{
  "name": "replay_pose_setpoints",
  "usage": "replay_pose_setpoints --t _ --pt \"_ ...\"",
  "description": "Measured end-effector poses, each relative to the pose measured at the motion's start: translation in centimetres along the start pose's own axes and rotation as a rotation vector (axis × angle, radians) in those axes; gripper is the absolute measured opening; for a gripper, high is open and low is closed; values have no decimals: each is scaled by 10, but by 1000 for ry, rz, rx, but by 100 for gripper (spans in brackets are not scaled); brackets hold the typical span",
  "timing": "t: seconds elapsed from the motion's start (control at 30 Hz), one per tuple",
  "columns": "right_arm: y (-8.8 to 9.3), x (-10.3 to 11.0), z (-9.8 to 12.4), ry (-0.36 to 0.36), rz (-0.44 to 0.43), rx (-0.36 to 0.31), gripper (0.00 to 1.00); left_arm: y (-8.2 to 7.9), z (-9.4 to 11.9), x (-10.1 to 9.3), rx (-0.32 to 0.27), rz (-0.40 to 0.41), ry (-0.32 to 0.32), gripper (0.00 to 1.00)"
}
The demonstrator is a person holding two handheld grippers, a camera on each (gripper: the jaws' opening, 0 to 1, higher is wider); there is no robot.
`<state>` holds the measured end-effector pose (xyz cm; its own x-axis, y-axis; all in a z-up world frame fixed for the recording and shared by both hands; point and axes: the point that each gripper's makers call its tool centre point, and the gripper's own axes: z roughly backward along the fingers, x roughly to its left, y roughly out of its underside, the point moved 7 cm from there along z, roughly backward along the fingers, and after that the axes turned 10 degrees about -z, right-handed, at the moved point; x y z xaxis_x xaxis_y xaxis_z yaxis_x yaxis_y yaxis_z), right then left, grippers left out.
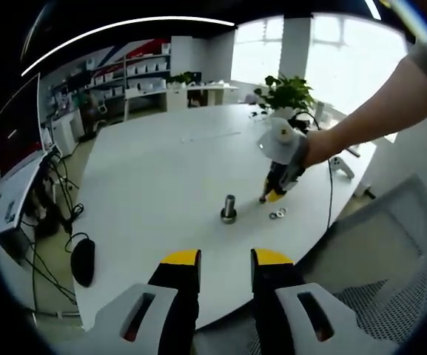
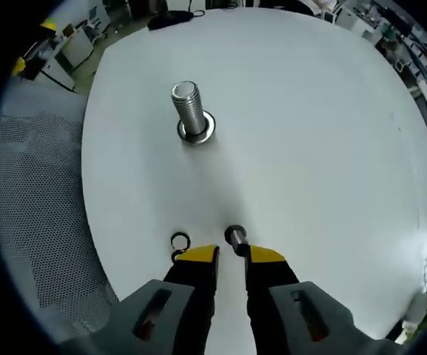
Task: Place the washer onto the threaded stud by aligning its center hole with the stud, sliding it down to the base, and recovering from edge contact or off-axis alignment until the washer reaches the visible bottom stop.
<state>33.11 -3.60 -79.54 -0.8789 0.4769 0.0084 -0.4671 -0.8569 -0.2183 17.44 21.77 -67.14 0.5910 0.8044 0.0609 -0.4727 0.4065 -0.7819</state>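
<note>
Yellow-tipped right gripper (image 2: pixel 231 255) fingers parted, empty

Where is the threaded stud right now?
The threaded stud stands upright on the white table, ahead and left of the right gripper, with two washers lying near those jaws.

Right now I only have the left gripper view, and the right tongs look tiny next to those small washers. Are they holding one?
Observer: No. In the right gripper view the right gripper is open and empty. A small metal piece lies on the table just ahead of its tips.
Operator: And the second one?
Observer: A dark ring lies flat beside the tip on that view's left.
Operator: Anything on the stud already?
Observer: The threaded stud stands upright with a ring around its base. I can't tell whether that's a washer or part of the stud.
</note>
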Motion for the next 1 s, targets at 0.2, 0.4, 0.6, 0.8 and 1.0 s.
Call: replay_pose_setpoints --t 0.2,0.4,0.6,0.8,1.0 --pt "12 0 3 0 -13 11 16 0 0 0 -1 0 -2 25" --pt "22 9 7 -16 12 0 17 0 0 -1 13 -26 -10 25" --pt "30 23 5 -73 25 -5 21 0 1 0 18 -35 -20 25" --pt "34 27 0 -83 53 10 22 0 0 0 25 -46 -21 25" --pt "33 25 -3 -74 68 15 22 1 0 0 30 -48 -26 25"
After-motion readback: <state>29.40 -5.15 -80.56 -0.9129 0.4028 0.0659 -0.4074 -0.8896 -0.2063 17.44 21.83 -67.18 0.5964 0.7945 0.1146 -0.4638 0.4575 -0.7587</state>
